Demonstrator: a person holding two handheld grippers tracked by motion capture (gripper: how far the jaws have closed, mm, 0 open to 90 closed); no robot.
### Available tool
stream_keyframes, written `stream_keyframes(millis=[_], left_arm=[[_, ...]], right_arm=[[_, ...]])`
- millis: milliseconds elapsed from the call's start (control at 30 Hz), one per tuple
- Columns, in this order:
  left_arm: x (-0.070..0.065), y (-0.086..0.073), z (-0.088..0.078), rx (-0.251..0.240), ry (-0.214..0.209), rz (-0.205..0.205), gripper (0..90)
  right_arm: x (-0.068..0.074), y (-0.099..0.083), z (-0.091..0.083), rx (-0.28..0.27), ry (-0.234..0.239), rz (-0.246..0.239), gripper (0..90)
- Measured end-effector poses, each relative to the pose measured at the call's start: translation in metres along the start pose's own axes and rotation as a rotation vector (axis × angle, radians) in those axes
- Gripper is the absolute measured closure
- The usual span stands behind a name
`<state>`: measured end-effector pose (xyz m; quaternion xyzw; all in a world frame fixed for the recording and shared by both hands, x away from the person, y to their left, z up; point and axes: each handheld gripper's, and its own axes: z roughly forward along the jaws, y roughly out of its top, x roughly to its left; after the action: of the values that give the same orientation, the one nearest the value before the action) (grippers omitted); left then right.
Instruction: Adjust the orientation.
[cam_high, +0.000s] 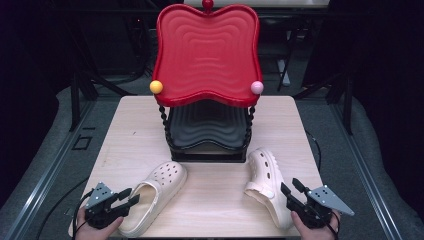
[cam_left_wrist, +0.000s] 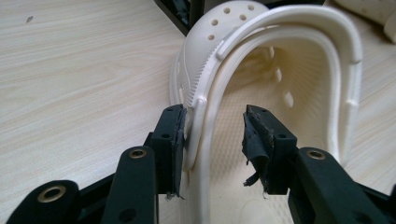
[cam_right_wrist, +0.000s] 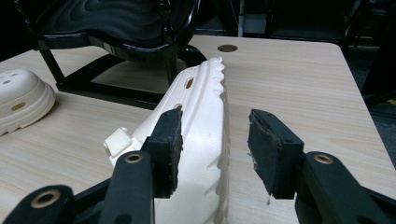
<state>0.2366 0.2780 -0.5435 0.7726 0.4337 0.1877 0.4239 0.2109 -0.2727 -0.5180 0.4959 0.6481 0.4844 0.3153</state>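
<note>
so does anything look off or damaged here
Yes. The right clog lies tipped on its side, sole showing, while the left clog sits upright. The left tongs' pad is frayed, rubber peeling loose.

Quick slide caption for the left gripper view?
Open left gripper straddling the heel rim of a cream clog on the wooden table.

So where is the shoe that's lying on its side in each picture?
High view: the tipped shoe lies lower right, just ahead of the right gripper.
Left gripper view: a pale bit at the top right corner may be it; I cannot tell.
Right gripper view: it lies centre, sole edge up, between the open jaws.
Shared landmark: the black rack behind it.
</note>
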Motion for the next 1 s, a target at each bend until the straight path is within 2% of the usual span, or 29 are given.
stream_keyframes(millis=[300, 467, 567, 633, 767, 1000], left_arm=[[0.002, 0.001, 0.01, 0.028, 0.009, 0.0, 61.0], [0.004, 0.002, 0.014, 0.039, 0.024, -0.008, 68.2], [0.006, 0.002, 0.015, 0.042, 0.017, -0.023, 71.6], [0.006, 0.003, 0.015, 0.046, 0.025, -0.009, 73.2], [0.003, 0.005, 0.015, 0.055, 0.039, 0.009, 75.6], [-0.008, 0.01, 0.02, 0.071, 0.027, 0.014, 77.3]], right_arm=[[-0.002, 0.0, 0.001, 0.034, 0.01, 0.015, 56.9], [-0.002, 0.0, 0.002, 0.051, 0.022, 0.028, 58.3], [0.0, 0.0, 0.002, 0.054, 0.024, 0.02, 58.2], [0.0, 0.0, 0.002, 0.052, 0.022, 0.018, 57.9], [-0.001, 0.0, 0.002, 0.048, 0.017, 0.023, 57.9], [-0.001, 0.0, 0.002, 0.045, 0.012, 0.029, 57.7]])
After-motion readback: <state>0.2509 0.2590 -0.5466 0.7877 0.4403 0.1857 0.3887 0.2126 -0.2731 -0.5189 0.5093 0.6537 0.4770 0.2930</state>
